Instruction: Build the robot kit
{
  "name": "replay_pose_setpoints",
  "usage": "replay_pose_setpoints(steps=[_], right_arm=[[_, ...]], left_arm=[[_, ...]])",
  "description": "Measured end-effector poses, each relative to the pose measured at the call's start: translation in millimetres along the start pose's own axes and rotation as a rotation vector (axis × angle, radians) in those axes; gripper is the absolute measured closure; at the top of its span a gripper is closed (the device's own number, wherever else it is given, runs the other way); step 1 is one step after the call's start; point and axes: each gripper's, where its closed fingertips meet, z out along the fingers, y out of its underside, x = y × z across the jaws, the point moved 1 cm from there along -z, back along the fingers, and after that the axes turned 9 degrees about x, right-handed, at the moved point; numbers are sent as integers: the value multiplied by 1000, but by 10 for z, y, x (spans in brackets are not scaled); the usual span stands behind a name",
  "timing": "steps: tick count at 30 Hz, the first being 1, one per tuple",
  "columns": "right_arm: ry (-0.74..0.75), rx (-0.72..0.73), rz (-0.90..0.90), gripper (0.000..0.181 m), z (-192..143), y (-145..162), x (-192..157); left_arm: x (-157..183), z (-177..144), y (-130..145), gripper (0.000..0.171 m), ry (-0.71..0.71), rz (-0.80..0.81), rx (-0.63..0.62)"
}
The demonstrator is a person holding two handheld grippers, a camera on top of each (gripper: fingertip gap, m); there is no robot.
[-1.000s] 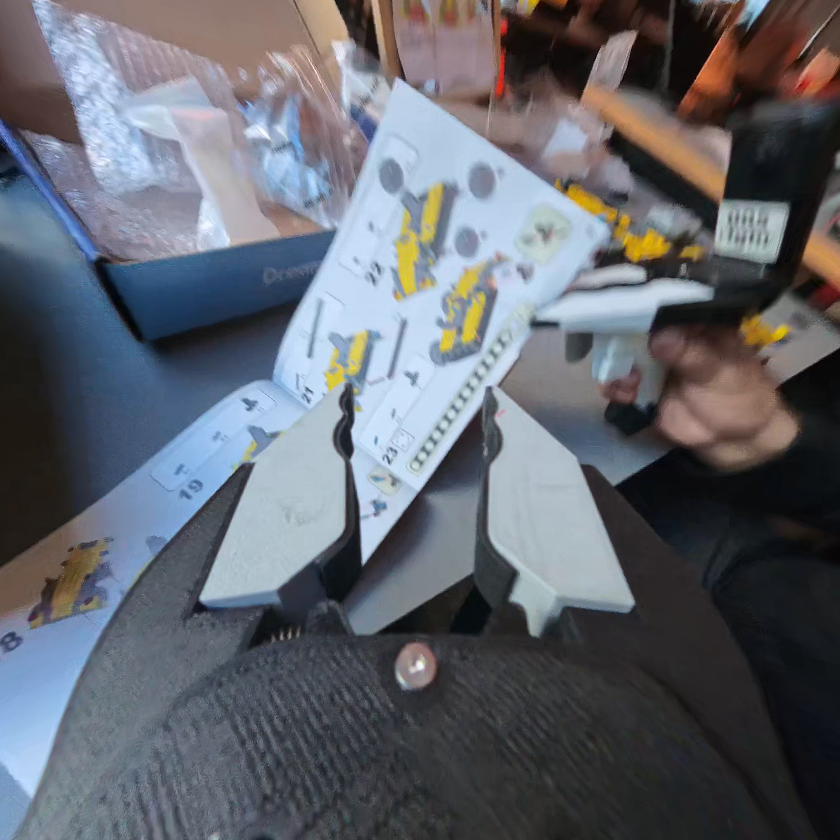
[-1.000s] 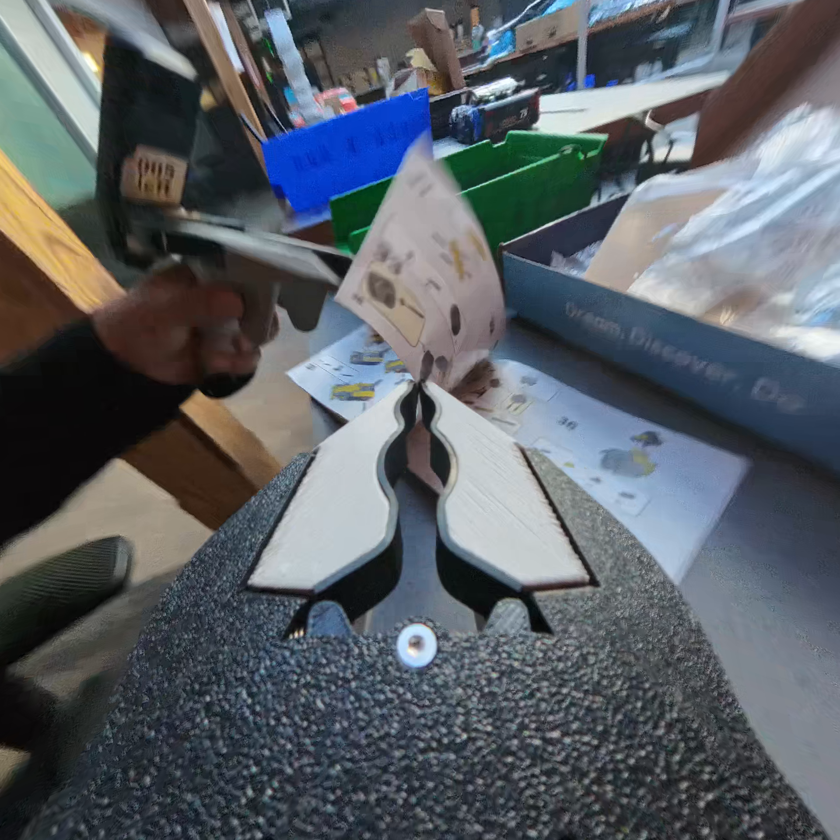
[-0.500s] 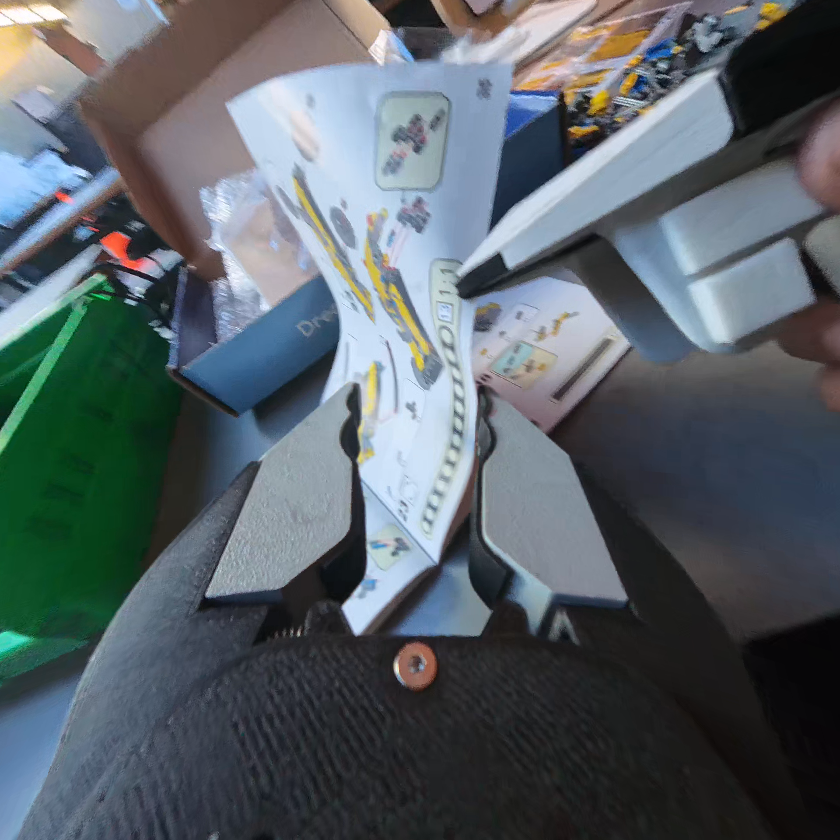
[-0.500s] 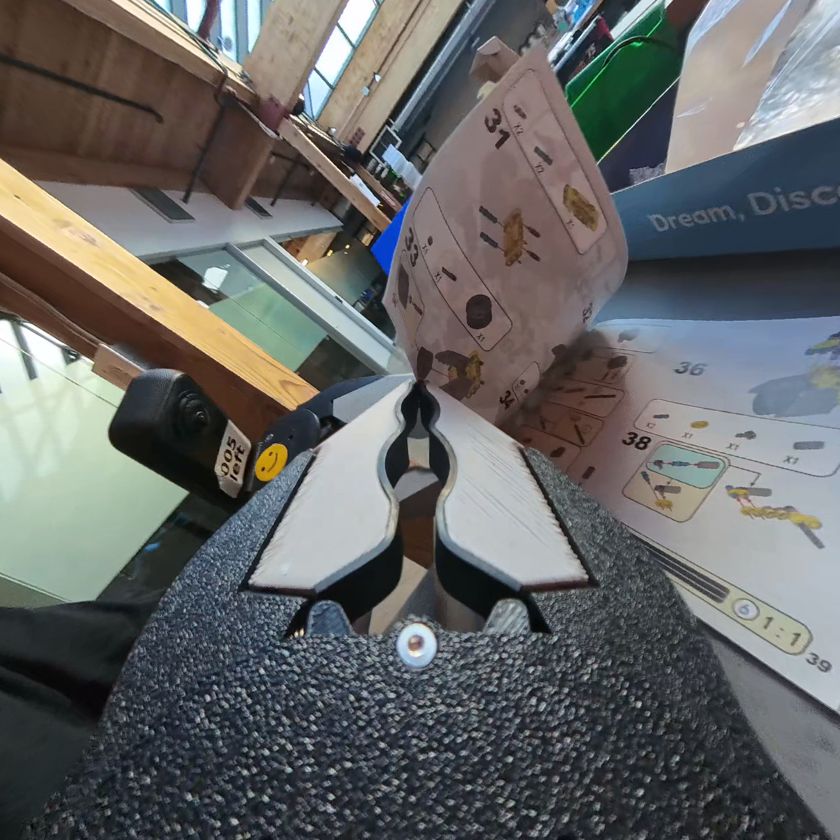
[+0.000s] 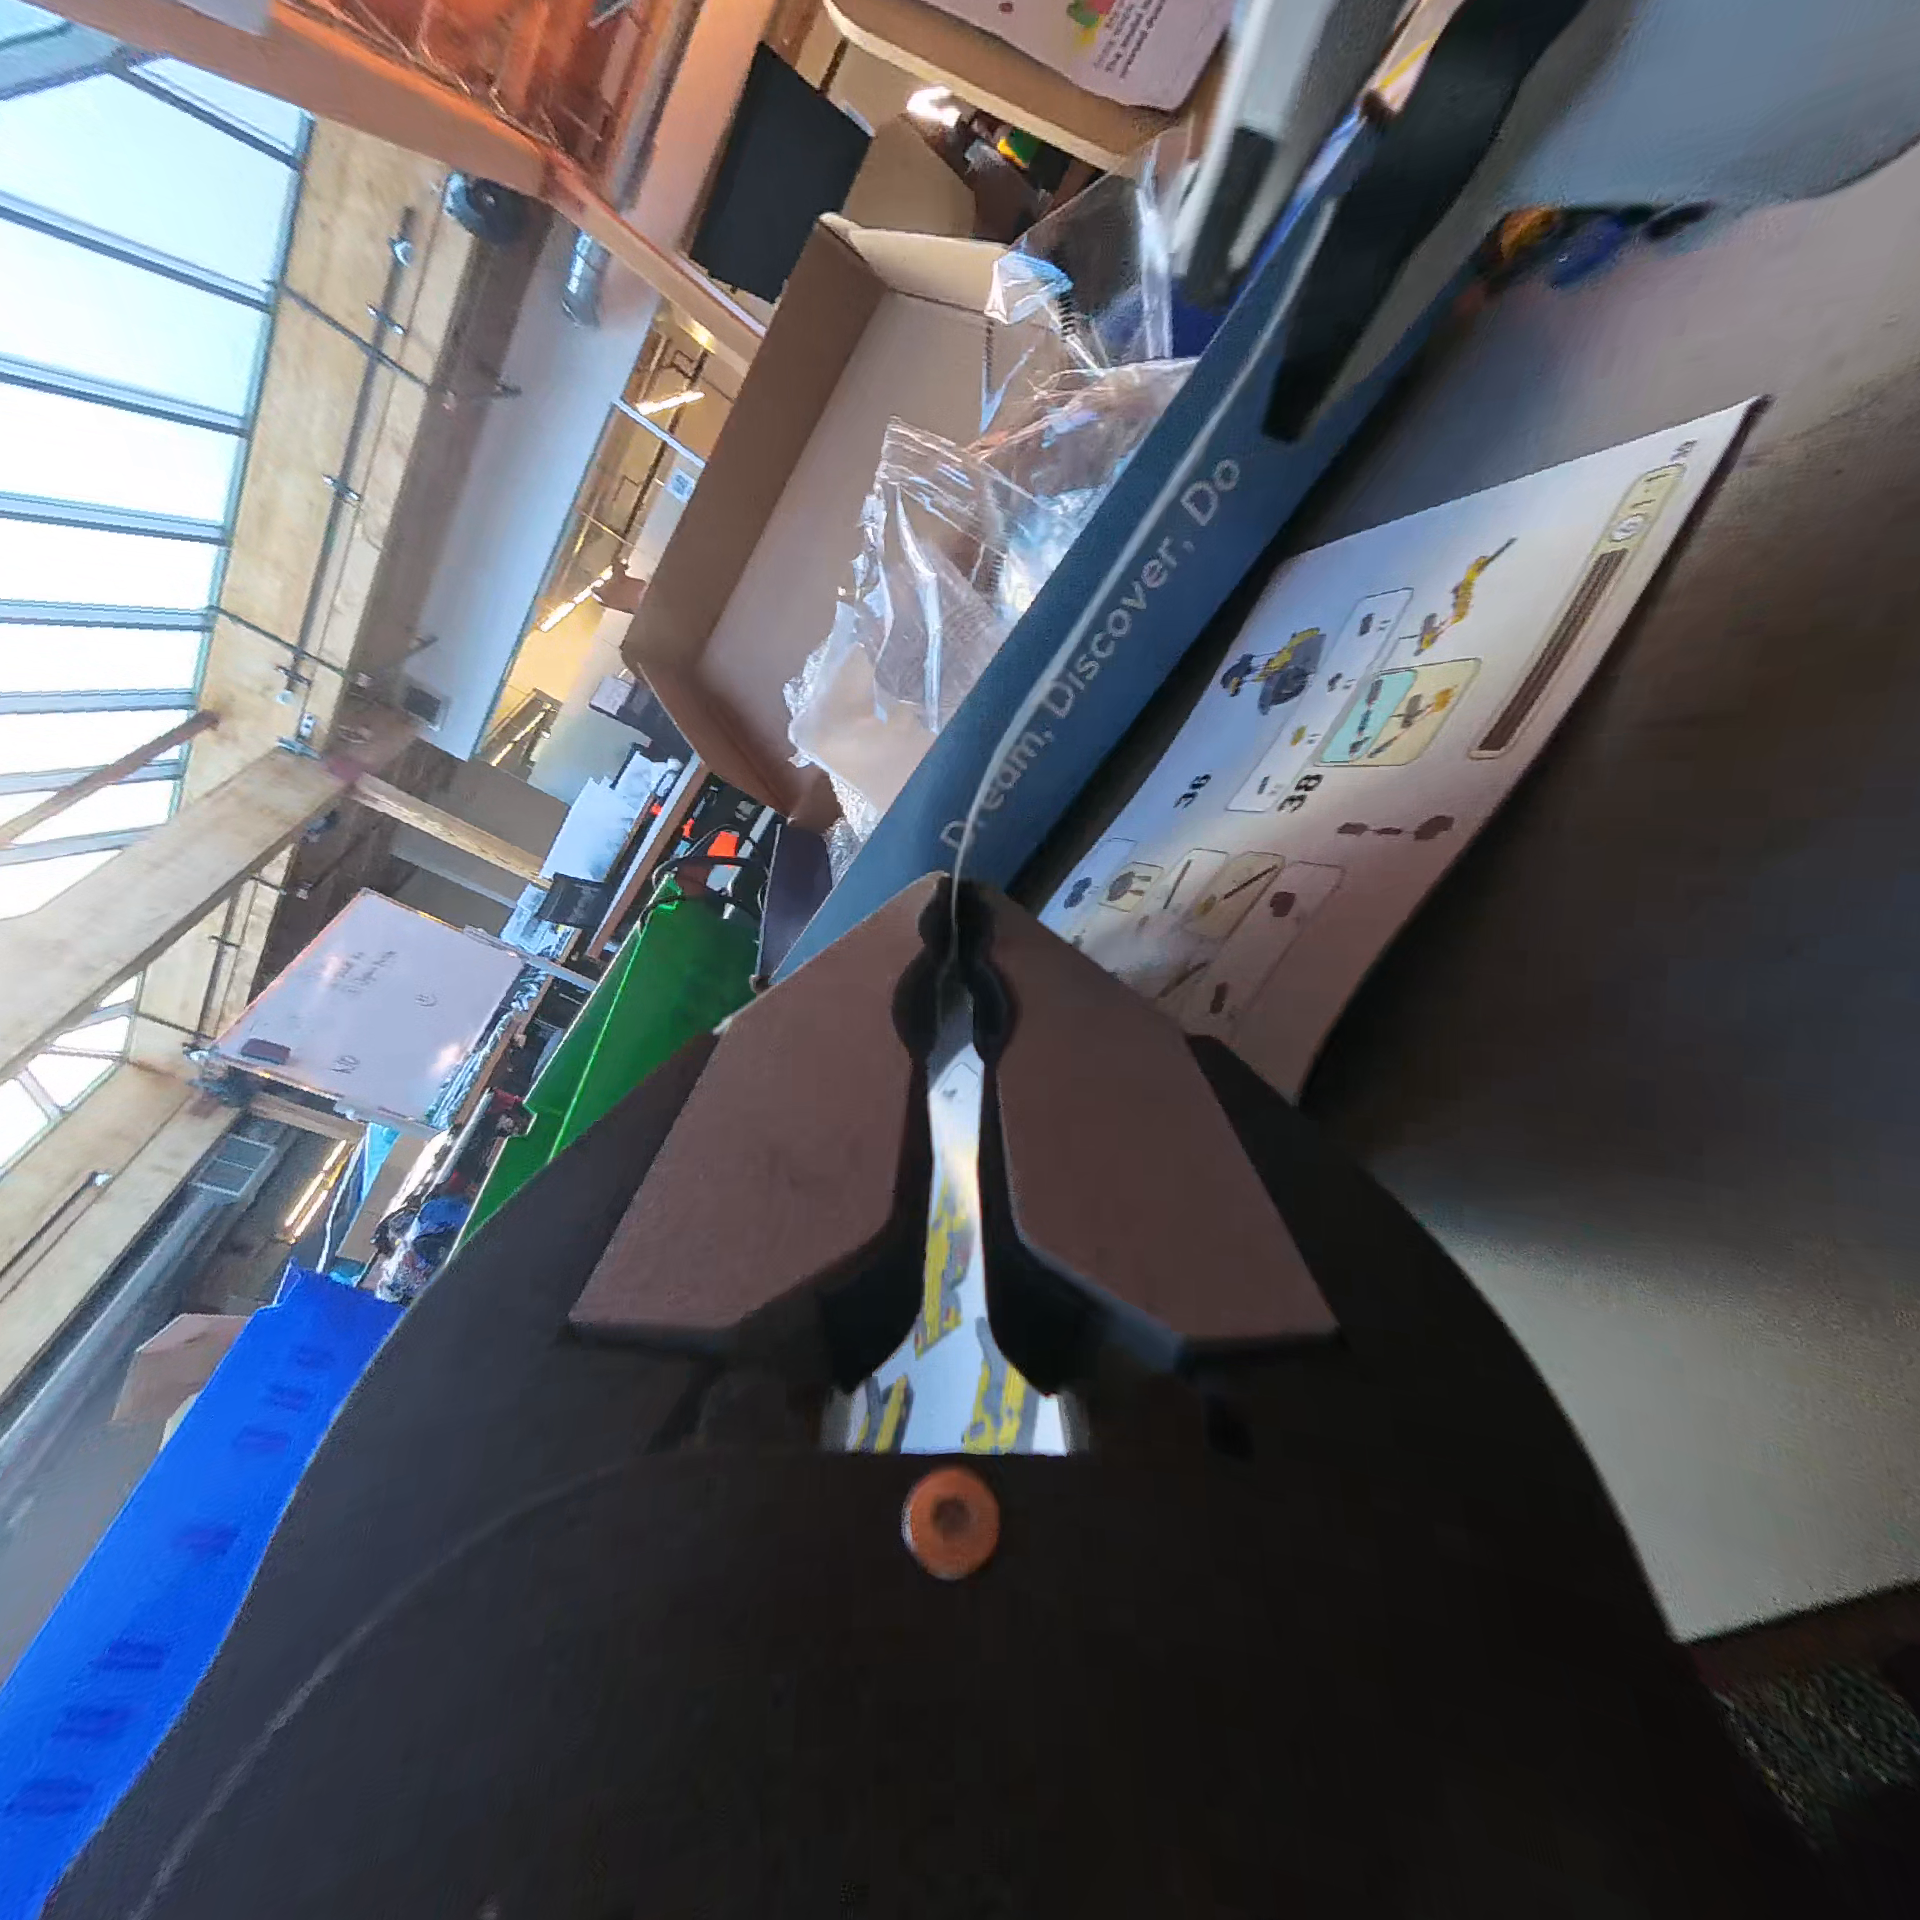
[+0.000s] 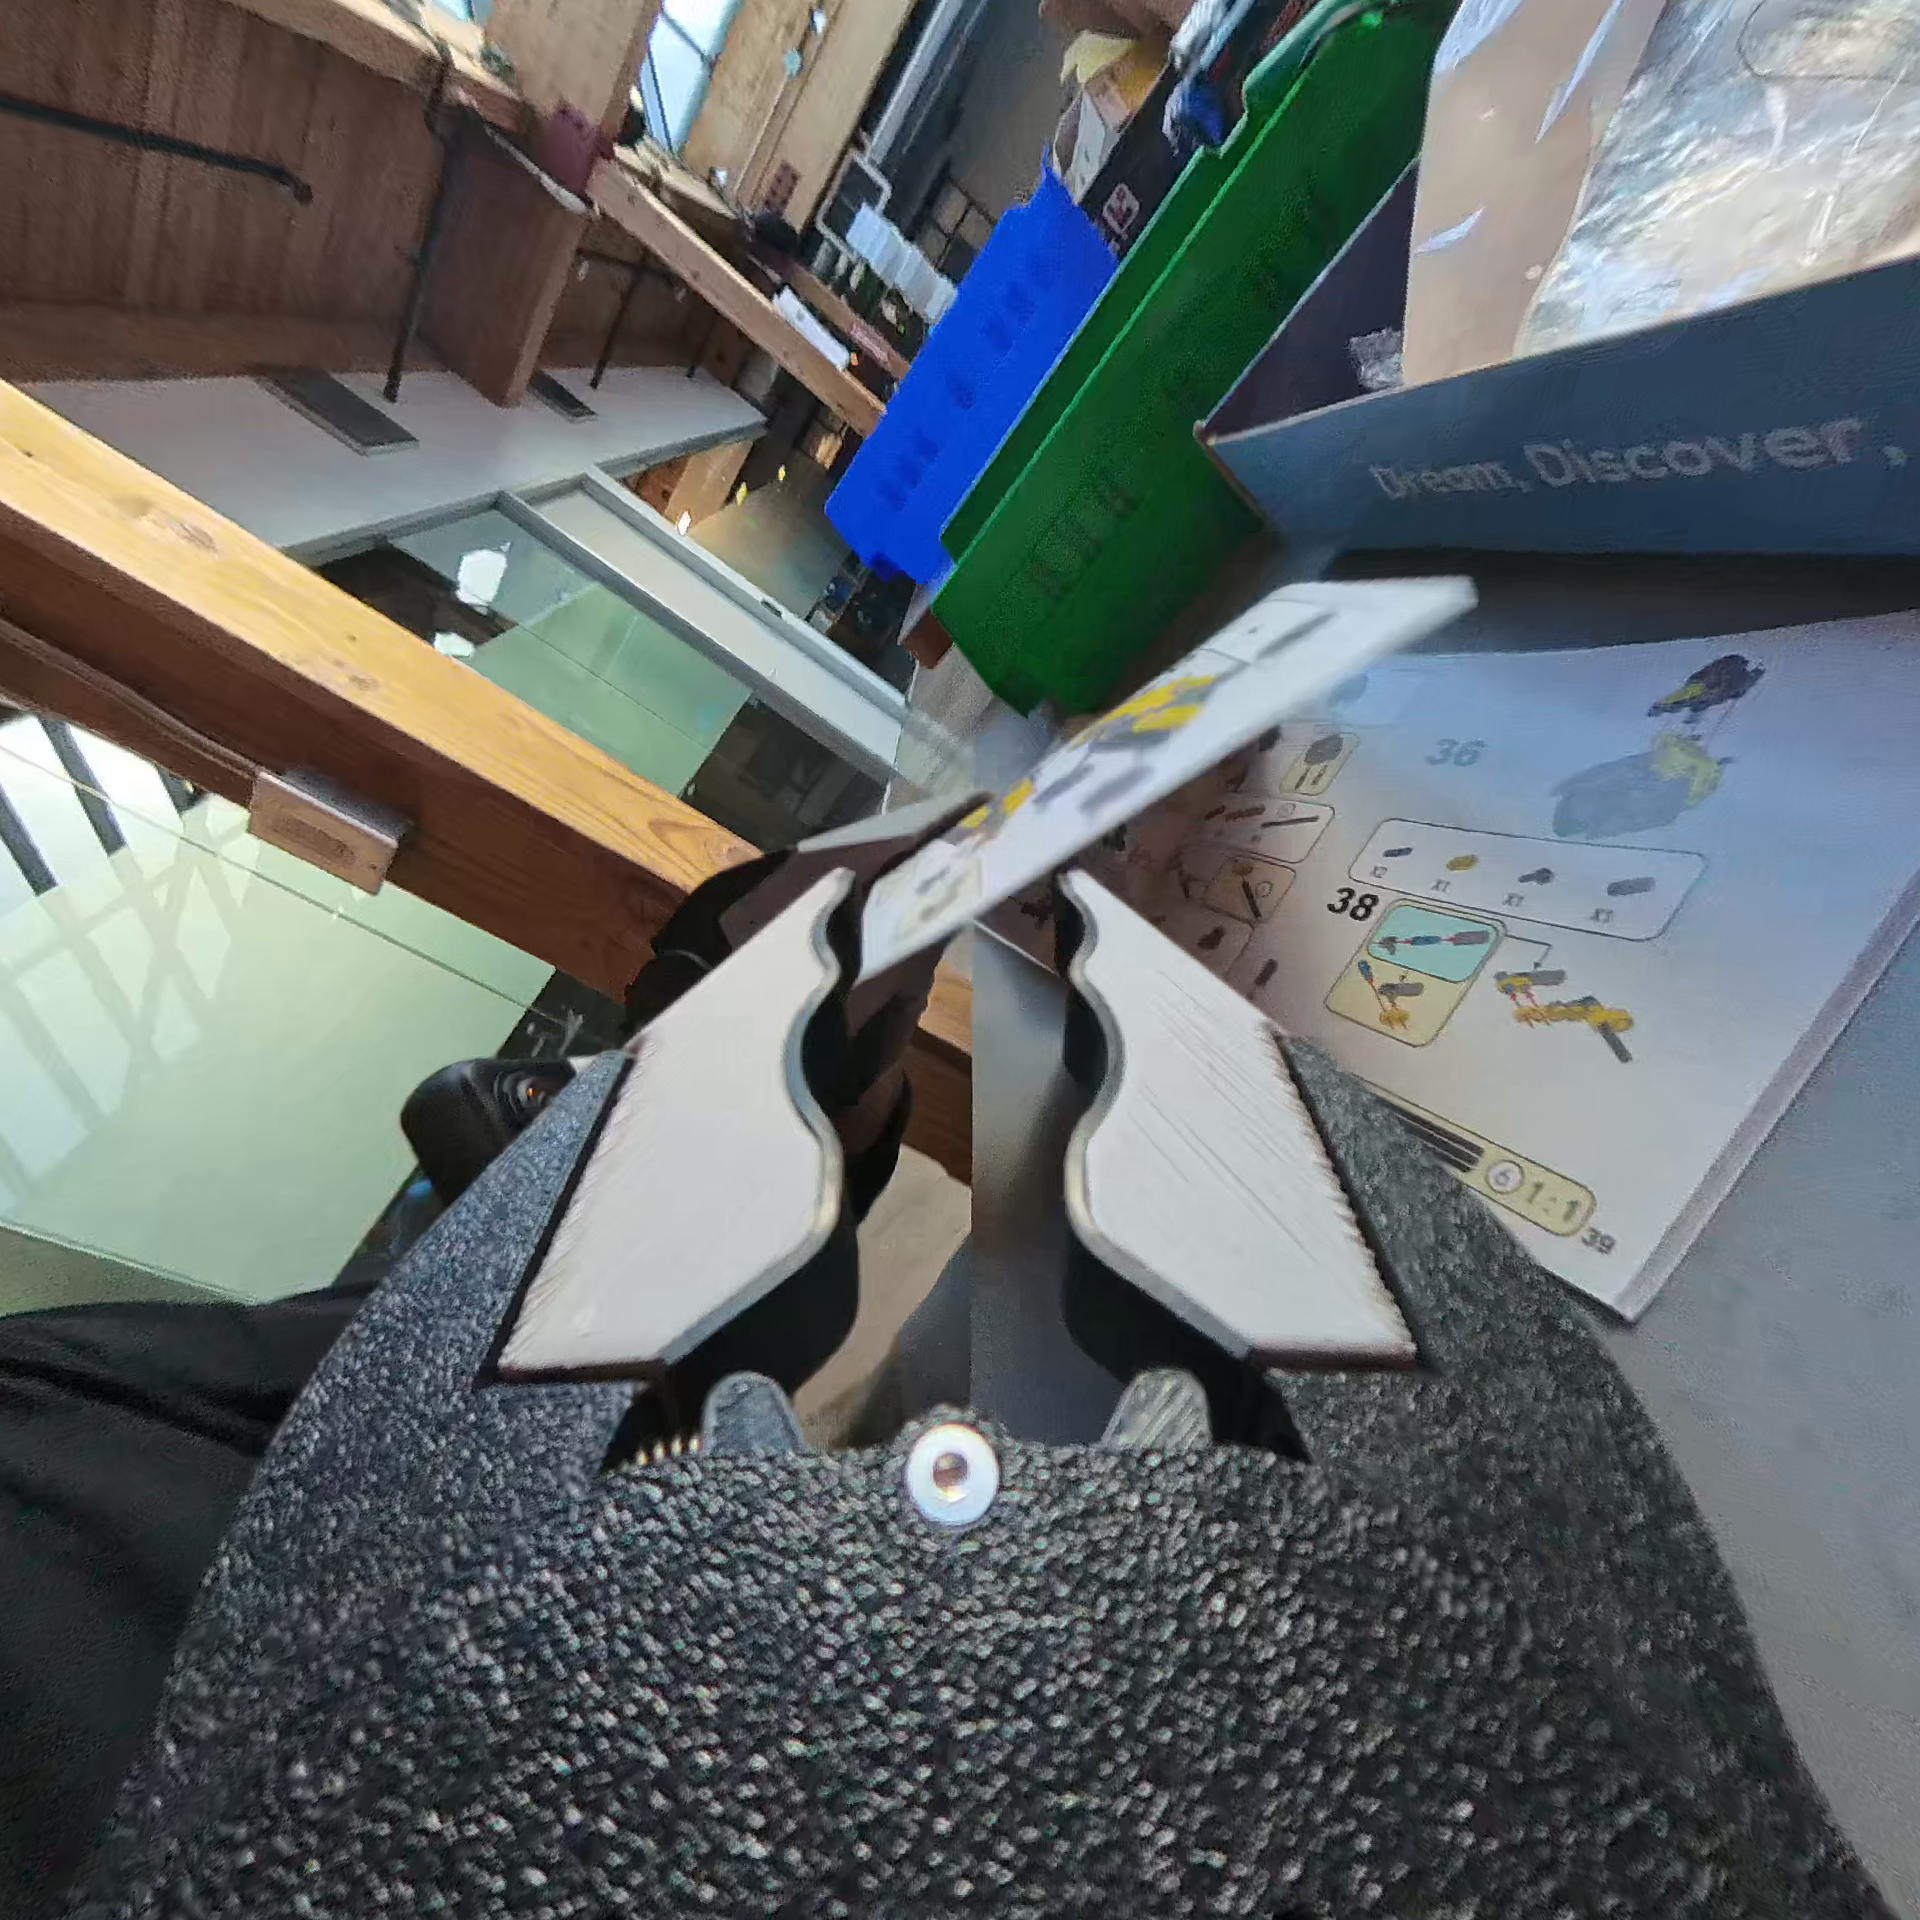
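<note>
My left gripper (image 5: 951,914) is shut on one page (image 5: 945,1247) of a white instruction booklet with yellow vehicle drawings. I see that page edge-on as a thin white line running up from the tips. The rest of the booklet (image 5: 1351,748) lies open on the grey table. My right gripper (image 6: 956,899) is open, with its tips on either side of the lifted page's (image 6: 1143,727) lower corner and not clamping it. In the right wrist view the left gripper (image 6: 904,831) holds that page from the left. The open booklet (image 6: 1558,883) lies to the right.
A blue cardboard box (image 5: 1091,644) (image 6: 1610,468) with clear plastic bags (image 5: 966,540) stands just behind the booklet. A green bin (image 6: 1122,416) and a blue bin (image 6: 966,364) stand beside it. A wooden beam (image 6: 312,675) and glass panels lie beyond the table edge (image 6: 971,1143). One gripper's finger ends stand about 9 centimetres off the other's.
My left gripper has closed on the lifted page and rolled sideways. My right gripper has opened and let go of the page. The page has swung from upright to nearly flat.
</note>
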Motion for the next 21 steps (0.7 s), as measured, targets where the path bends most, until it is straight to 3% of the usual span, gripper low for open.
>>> replay_pose_setpoints(steps=[2, 5, 7, 9, 13, 16, 21], right_arm=[[63, -57, -93, 146, -33, 23, 45], [140, -122, -390, 143, -95, 54, -29], [118, -164, -580, 127, -102, 105, -199], [123, -213, -828, 122, -102, 174, -325], [306, -350, -1351, 125, -85, 240, -212], [365, -484, -1506, 137, -55, 340, -3], [409, -497, -1688, 147, 32, 304, 132]], left_arm=[[-32, -2, 48, 171, -12, -3, -9], [-9, -10, 107, 171, -1, 40, 7], [18, -7, 136, 171, 4, 75, 13], [62, 12, 169, 171, 23, 91, 4], [134, 27, 171, 171, 47, 117, 8], [167, 26, 173, 171, 61, 107, 10], [196, 12, 168, 171, 76, 70, 22]])
